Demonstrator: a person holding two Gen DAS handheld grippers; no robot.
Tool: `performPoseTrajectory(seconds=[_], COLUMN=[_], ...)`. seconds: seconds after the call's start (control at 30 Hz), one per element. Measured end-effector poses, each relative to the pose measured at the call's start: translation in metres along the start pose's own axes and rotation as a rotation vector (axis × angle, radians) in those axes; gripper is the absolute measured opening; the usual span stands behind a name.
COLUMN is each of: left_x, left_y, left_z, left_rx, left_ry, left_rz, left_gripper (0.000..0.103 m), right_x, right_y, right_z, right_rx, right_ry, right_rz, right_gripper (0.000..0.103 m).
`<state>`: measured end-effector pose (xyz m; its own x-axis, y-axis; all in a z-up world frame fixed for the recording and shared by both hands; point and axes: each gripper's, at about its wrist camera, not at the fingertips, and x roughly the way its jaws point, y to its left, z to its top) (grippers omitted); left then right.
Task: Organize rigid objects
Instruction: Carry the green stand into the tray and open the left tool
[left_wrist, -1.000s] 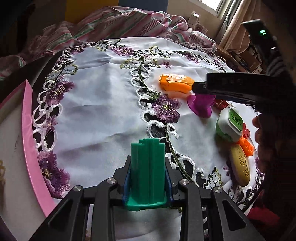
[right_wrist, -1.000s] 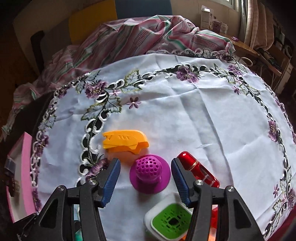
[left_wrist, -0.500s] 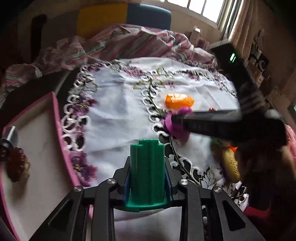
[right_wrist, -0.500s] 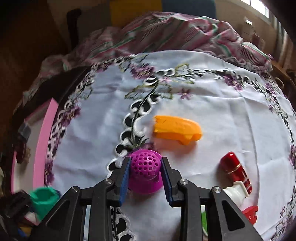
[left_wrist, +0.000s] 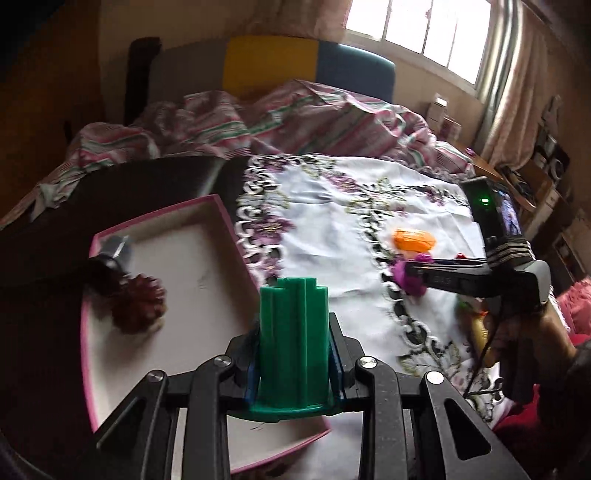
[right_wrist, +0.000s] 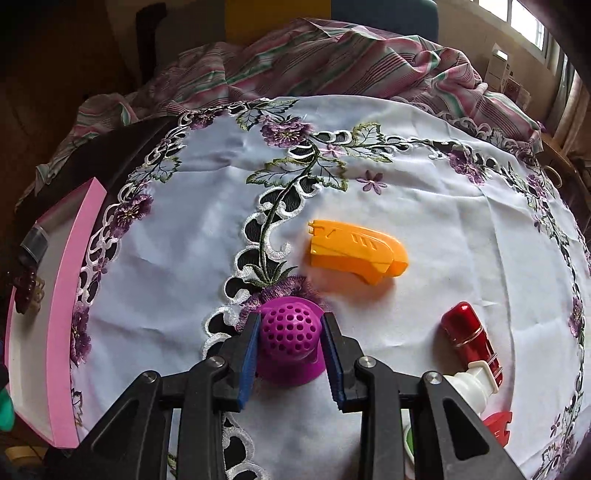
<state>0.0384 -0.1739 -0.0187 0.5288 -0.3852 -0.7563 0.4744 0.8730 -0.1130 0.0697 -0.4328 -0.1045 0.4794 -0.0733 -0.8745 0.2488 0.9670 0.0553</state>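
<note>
A pink-rimmed tray at the table's left edge holds a dark brown hair claw. Above its near corner, the left gripper clamps an upright green ribbed block. On the embroidered white tablecloth, the right gripper is closed around a perforated purple dome, with an orange plastic shell beyond it and a red cylinder to its right.
</note>
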Motion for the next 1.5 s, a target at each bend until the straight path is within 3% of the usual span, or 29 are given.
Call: performPoseTrajectory(seconds=[0.57,0.97,1.17,1.5], left_x=[-0.009,-0.010,-0.003,0.034], left_y=[0.061,0.126,0.138,0.147], left_z=[-0.031,-0.059,-0.056,-0.031], left_rx=[-0.118,-0.308,-0.324,-0.259], left_ry=[0.044,0.083,0.088,0.094], left_rz=[0.075,0.057,0.016,0.102], left_gripper=[0.030,0.030,0.030,0.031], right_x=[0.000,-0.002,-0.002,-0.002], right_y=[0.003,0.004,0.005,0.006], right_z=[-0.001,-0.001,0.000,0.000], right_rx=[-0.023,-0.044,-0.053,-0.062], right_ry=[-0.010,-0.011,-0.012,-0.012], right_rz=[-0.036,-0.046,-0.050,-0.056], right_gripper=[0.032,0.032,0.032,0.032])
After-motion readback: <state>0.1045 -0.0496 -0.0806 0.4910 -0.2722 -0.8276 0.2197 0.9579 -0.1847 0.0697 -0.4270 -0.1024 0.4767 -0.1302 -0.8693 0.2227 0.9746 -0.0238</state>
